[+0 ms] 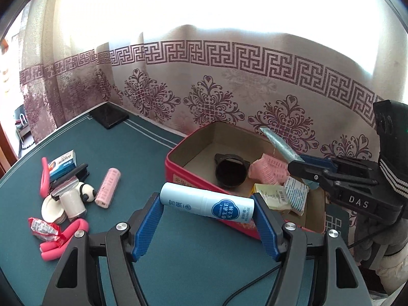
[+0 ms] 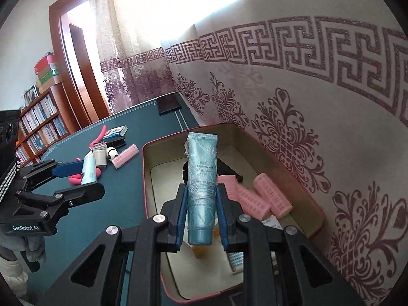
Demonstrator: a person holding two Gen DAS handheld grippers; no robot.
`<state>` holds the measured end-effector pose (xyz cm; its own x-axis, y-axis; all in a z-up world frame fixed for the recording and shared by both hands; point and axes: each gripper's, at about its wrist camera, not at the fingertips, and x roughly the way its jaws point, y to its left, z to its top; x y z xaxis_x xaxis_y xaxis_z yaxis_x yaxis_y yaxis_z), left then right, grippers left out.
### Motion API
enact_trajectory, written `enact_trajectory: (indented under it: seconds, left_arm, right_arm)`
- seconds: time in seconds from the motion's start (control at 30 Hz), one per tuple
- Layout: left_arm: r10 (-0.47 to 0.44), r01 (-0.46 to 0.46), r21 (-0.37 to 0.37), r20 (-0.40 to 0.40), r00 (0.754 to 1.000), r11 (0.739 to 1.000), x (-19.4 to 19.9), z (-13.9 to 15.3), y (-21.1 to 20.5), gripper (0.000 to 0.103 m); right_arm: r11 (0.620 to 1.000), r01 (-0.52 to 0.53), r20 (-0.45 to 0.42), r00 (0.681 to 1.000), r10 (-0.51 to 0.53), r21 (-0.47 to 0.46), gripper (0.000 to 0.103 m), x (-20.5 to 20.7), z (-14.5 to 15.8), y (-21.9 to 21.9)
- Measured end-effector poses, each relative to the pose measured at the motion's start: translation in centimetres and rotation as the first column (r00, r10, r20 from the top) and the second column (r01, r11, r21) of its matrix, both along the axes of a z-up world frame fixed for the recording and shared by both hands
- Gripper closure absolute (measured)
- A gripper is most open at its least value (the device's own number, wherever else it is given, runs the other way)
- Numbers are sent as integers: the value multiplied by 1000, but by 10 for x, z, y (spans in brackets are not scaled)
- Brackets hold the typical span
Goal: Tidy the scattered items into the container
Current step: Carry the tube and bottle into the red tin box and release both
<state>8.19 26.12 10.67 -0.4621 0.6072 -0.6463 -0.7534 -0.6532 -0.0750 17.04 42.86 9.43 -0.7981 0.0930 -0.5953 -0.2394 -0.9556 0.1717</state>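
Observation:
My left gripper (image 1: 206,204) is shut on a white and pale blue bottle (image 1: 207,205), held crosswise by its two ends just in front of the red box's (image 1: 178,163) near wall. My right gripper (image 2: 201,190) is shut on a teal tube (image 2: 201,178) that points up and hangs over the open box (image 2: 145,158). In the left wrist view the right gripper (image 1: 299,164) and its tube (image 1: 279,142) hover above the box's right half. In the right wrist view the left gripper (image 2: 76,176) and its bottle (image 2: 89,169) are at the left.
Inside the box lie pink rollers (image 2: 272,196), a black round piece (image 1: 230,170) and small cartons (image 1: 274,196). On the green table (image 1: 142,158) to the left lie a pink roller (image 1: 108,187), pink foam sticks (image 1: 74,237), a red packet (image 1: 44,229), a white jar (image 1: 72,204) and a carton (image 1: 63,162). A curtain hangs behind.

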Motion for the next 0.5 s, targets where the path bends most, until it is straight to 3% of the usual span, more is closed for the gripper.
enact_trajectory:
  seconds: [0.5]
  left_arm:
    - [-72,73,-45,17,997,996,-32,-15,61,32]
  right_arm:
    - [999,36,19,999,-36,-33,79,-3,-12,21]
